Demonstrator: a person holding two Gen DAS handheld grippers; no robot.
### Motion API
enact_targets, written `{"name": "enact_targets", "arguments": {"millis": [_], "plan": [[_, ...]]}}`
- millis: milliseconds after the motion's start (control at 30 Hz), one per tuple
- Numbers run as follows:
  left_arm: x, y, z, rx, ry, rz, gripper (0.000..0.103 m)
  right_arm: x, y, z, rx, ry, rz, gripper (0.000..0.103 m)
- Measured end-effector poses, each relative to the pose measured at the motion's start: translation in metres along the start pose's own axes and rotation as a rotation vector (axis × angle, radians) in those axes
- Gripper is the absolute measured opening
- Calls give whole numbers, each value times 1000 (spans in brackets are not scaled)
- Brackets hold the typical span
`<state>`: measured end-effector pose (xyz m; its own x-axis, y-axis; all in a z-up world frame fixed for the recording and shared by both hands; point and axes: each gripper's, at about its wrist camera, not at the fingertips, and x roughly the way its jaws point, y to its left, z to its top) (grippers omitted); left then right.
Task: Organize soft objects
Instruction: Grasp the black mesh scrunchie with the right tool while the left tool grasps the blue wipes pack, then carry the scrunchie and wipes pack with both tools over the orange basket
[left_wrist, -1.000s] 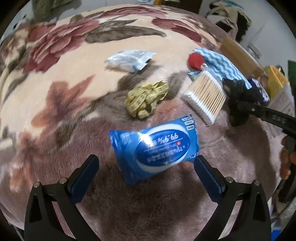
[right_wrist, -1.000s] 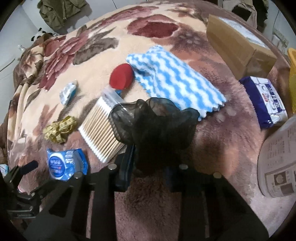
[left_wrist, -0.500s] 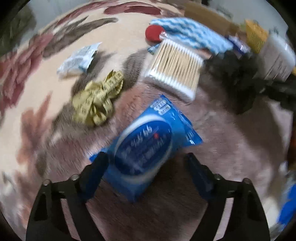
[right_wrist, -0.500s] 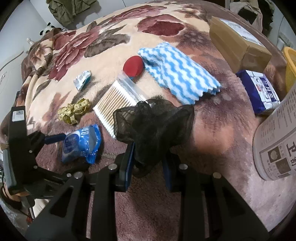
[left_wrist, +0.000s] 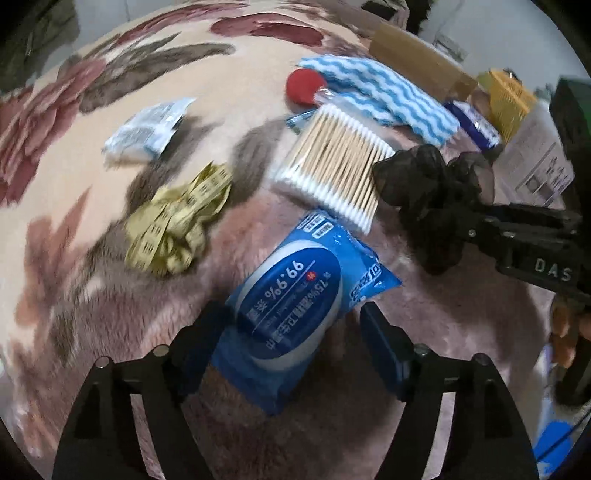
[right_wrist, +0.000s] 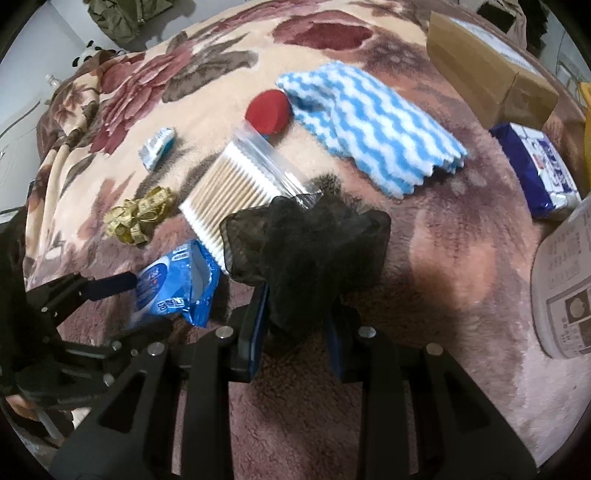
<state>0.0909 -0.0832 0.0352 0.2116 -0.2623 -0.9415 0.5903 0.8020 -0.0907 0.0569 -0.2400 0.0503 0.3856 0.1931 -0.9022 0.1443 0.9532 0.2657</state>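
Observation:
A blue wet-wipes pack (left_wrist: 288, 295) lies on the flowered blanket (left_wrist: 110, 277), slanted between the fingers of my left gripper (left_wrist: 291, 314). Its jaws are closing and both pads touch the pack's sides. In the right wrist view the same pack (right_wrist: 173, 280) looks crumpled between the left gripper's fingers (right_wrist: 110, 288). My right gripper (right_wrist: 295, 295) is shut on a black mesh scrunchie (right_wrist: 306, 251), held just above the blanket. That scrunchie (left_wrist: 432, 192) hangs to the right of the wipes pack.
On the blanket lie a bag of cotton swabs (left_wrist: 332, 166), a yellow tape measure (left_wrist: 177, 221), a small white packet (left_wrist: 144, 129), a red round pad (left_wrist: 304, 86) and a blue-and-white wavy cloth (right_wrist: 369, 125). A cardboard box (right_wrist: 480, 70), a dark blue tissue pack (right_wrist: 535, 170) and a white printed container (right_wrist: 565, 280) stand at the right.
My left gripper came down over the wipes pack, rolled, and its jaws narrowed from wide open until they reached the pack. The right gripper stayed put with the scrunchie.

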Motion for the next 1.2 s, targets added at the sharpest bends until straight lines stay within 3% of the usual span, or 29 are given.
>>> {"name": "enact_targets", "arguments": {"millis": [100,167,200,333,633,900,1200], "plan": [[8,-9,5,53,6,30,77,3,-1,1,13,1,6,30],[13,-10,6,56,8,21,70,3,-3,0,20,-2,16,30],[15,-10,8,45,10,18,59,3,-3,0,21,-8,19,30],[7,1,4,-53,-1,-61,54,-3,-3,-2,5,-32,22,30],[-32,0,-17,-133,-92,-100,53,-27,-1,-11,-21,-98,40,29],[-63,-1,-20,-180,-131,-35,53,-46,10,-13,-37,-131,36,29],[-81,2,-16,-272,-149,-24,53,-77,14,-21,-50,-167,27,29]]}}
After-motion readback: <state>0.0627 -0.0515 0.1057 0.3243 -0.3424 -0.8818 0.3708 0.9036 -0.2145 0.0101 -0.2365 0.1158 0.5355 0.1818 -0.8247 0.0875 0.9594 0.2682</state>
